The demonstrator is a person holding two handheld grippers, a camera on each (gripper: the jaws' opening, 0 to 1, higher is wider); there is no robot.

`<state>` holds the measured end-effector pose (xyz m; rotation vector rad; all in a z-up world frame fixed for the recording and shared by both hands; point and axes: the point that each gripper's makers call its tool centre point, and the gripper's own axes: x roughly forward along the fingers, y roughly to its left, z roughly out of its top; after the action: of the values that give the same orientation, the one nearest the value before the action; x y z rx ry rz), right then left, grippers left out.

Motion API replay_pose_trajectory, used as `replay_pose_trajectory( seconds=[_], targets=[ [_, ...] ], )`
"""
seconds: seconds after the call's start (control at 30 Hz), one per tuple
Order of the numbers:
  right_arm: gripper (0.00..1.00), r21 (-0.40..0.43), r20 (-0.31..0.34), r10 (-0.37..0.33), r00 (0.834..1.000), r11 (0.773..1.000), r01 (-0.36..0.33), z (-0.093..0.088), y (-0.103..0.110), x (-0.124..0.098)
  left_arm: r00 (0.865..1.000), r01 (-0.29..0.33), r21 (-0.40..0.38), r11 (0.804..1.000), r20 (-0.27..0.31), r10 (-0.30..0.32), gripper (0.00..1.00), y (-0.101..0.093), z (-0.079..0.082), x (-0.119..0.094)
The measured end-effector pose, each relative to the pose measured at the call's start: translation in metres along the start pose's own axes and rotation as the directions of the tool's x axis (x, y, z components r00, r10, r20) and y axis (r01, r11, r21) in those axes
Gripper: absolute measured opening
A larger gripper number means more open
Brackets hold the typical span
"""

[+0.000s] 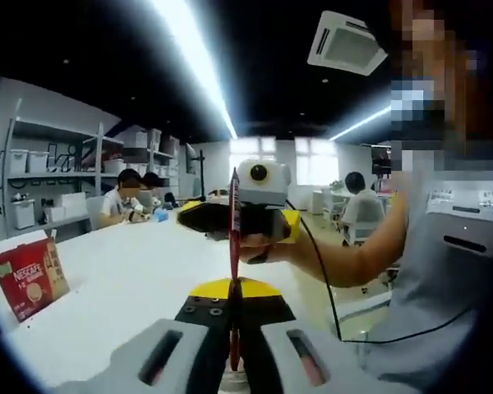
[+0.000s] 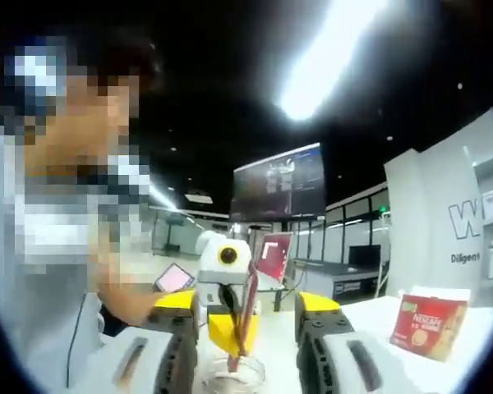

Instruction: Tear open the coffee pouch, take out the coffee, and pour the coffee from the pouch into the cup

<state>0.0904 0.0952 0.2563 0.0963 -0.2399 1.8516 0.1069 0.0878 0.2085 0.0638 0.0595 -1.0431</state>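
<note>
A thin red coffee pouch (image 1: 234, 238) stands edge-on in the left gripper view. My left gripper (image 1: 232, 328) is shut on its lower part. The right gripper (image 1: 245, 222), held by a hand, faces me with a jaw on each side of the pouch's upper part. In the right gripper view my right gripper (image 2: 246, 316) is open, jaws wide apart. Between them the left gripper (image 2: 222, 324) holds the pouch (image 2: 248, 305), which hangs slanted over a clear glass cup (image 2: 230, 376). The cup's rim (image 1: 230, 384) shows at the bottom of the left gripper view.
A red Nescafe box (image 1: 30, 279) (image 2: 430, 327) stands on the white table (image 1: 131, 287), off to one side. The person holding the grippers is close by. Other people sit at tables (image 1: 127, 201) further back, near shelves on the wall.
</note>
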Motion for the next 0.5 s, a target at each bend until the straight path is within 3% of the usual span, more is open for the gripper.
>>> replay_pose_trajectory(
  seconds=[0.13, 0.3, 0.37, 0.4, 0.5],
  targets=[
    [0.45, 0.014, 0.021, -0.008, 1.000, 1.000, 0.008, 0.0019, -0.0016, 0.0011, 1.000, -0.006, 0.007, 1.000, 0.000, 0.006, 0.03, 0.0014, -0.0015, -0.0032],
    [0.12, 0.017, 0.041, 0.008, 0.999, 1.000, -0.009, 0.0067, 0.0032, -0.0007, 1.000, -0.016, -0.005, 1.000, 0.007, 0.016, 0.04, 0.0042, -0.0019, -0.0058],
    [0.10, 0.016, 0.044, 0.006, 0.999, 1.000, -0.006, 0.0075, 0.0025, -0.0006, 1.000, -0.016, -0.004, 1.000, 0.008, 0.016, 0.04, 0.0040, -0.0017, -0.0059],
    [0.03, 0.019, 0.040, 0.004, 0.999, 1.000, -0.005, 0.0076, 0.0017, -0.0013, 1.000, -0.017, -0.003, 1.000, 0.008, 0.017, 0.04, 0.0042, -0.0017, -0.0061],
    [0.02, 0.088, 0.028, 0.007, 1.000, 0.996, -0.010, 0.0071, 0.0045, -0.0023, 1.000, -0.008, -0.002, 1.000, 0.009, 0.008, 0.08, 0.0027, -0.0019, -0.0053]
  ],
)
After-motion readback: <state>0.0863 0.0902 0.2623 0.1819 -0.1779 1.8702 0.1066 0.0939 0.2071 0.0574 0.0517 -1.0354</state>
